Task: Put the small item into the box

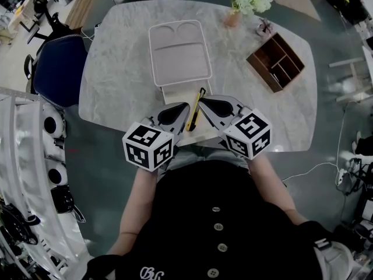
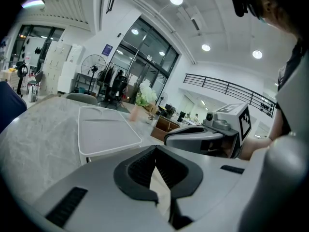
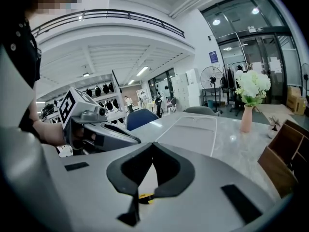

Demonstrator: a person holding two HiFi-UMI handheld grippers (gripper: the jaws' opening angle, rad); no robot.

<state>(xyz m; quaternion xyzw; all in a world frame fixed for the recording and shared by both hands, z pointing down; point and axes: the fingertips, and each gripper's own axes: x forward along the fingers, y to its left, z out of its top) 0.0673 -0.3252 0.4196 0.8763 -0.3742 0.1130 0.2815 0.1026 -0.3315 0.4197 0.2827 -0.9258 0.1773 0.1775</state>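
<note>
Bearing square markers (image 1: pixel 148 146), left tongs (image 1: pixel 184 106) and right tongs (image 1: pixel 204 102) sit closed.

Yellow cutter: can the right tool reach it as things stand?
Probably yes. The yellow cutter lies bare just beside the right tool, nothing between; its jaws are shut and must open first.

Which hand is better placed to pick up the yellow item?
Right. The yellow item shows just under the right gripper's shut fingers in its own view; the left gripper view doesn't show it.
</note>
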